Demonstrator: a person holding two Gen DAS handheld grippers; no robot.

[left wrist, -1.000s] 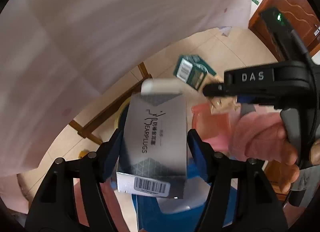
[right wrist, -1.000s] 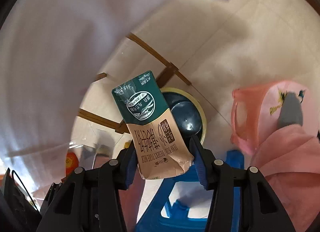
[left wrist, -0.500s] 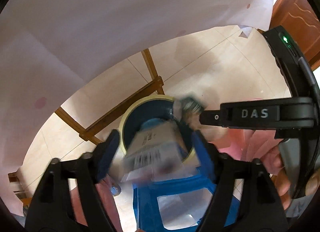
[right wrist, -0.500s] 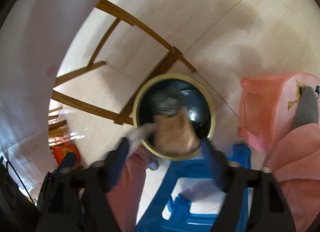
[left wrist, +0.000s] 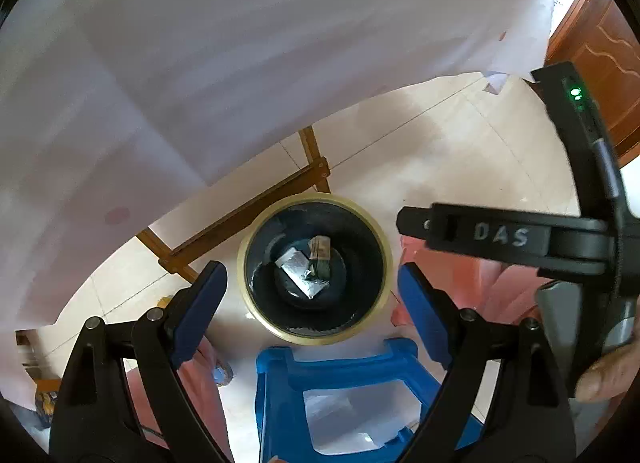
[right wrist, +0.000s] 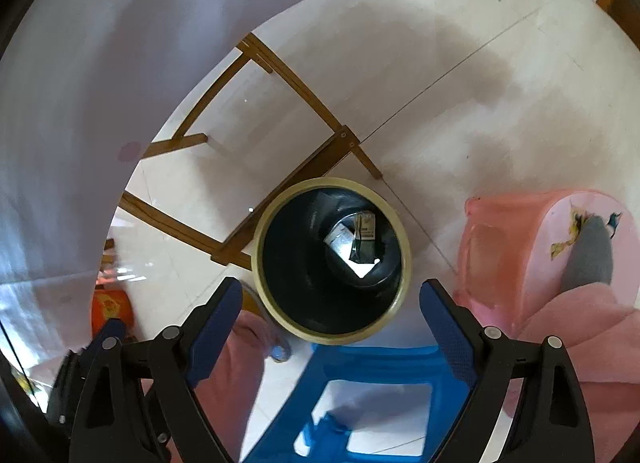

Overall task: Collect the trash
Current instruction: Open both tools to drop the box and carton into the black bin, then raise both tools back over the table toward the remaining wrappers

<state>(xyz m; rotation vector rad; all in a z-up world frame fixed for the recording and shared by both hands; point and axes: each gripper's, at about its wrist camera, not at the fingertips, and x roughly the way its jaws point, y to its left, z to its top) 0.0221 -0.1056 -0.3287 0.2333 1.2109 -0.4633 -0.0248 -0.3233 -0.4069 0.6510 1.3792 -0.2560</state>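
Observation:
A round bin [left wrist: 256, 295] with a cream rim and dark liner stands on the floor below both grippers; it also shows in the right wrist view [right wrist: 264, 287]. At its bottom lie the silver earplugs box [left wrist: 298, 268] and the green-and-tan milk carton [left wrist: 320, 257], also seen from the right as the box [right wrist: 342, 245] and the carton [right wrist: 365, 237]. My left gripper [left wrist: 312, 297] is open and empty above the bin. My right gripper [right wrist: 330, 309] is open and empty above it too. The right gripper's black body [left wrist: 504, 235] shows in the left wrist view.
A blue plastic stool [left wrist: 340, 375] stands just in front of the bin, also in the right wrist view [right wrist: 372, 387]. A pink plastic stool [right wrist: 532, 255] stands to the right. A white tablecloth [left wrist: 240, 63] hangs over wooden table legs [right wrist: 280, 151] behind the bin.
Both grippers opened over the bin. The earplugs box fell from the left gripper and the milk carton from the right; both now lie at the bin's bottom.

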